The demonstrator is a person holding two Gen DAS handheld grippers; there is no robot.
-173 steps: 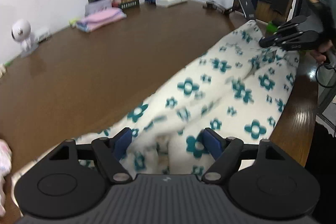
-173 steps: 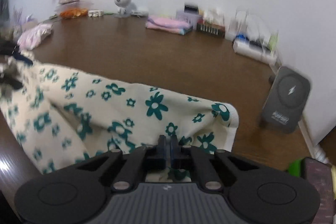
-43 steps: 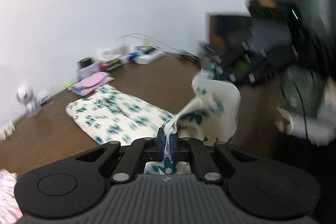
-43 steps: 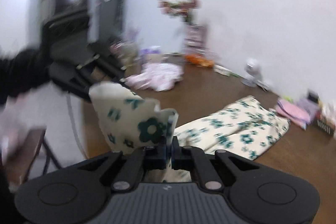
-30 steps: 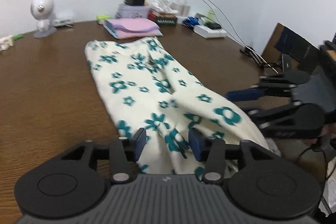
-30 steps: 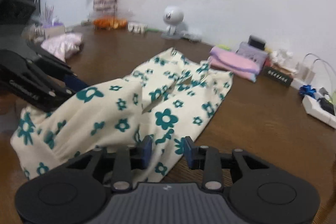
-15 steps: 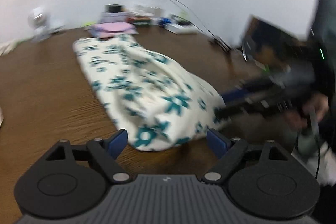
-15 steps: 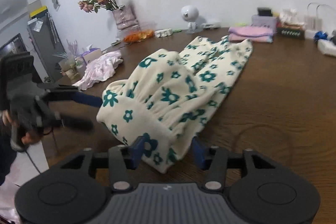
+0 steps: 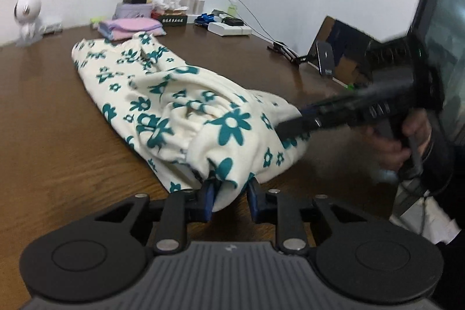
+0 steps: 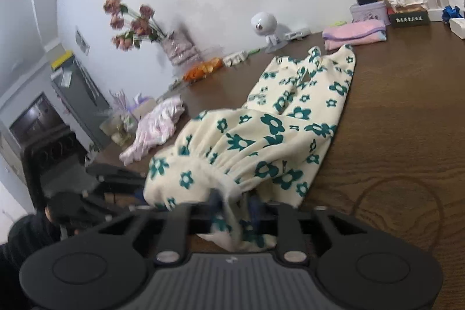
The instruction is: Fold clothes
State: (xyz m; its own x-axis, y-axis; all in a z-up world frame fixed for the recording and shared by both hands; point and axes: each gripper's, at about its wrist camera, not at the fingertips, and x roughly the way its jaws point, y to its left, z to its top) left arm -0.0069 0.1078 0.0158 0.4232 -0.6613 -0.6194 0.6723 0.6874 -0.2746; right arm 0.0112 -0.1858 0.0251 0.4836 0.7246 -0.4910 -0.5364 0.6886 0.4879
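Floral garment (image 9: 186, 103) laid lengthwise on tabletop (image 9: 43, 135), near end doubled back in puffy heap toward 6 o'clock. Judged soft, light, floppy; best gripped at gathered hem, both corners. Left tool (image 9: 229, 201) seen with jaws apart, hem fold lying between, not pinched. Right tool (image 10: 232, 207) likewise parted around hem at other corner. Half second earlier left tool stood clear of cloth; gap now closed.

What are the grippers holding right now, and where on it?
Neither grips yet: both the left gripper and right gripper straddle, open, the floral garment's near bunched edge.
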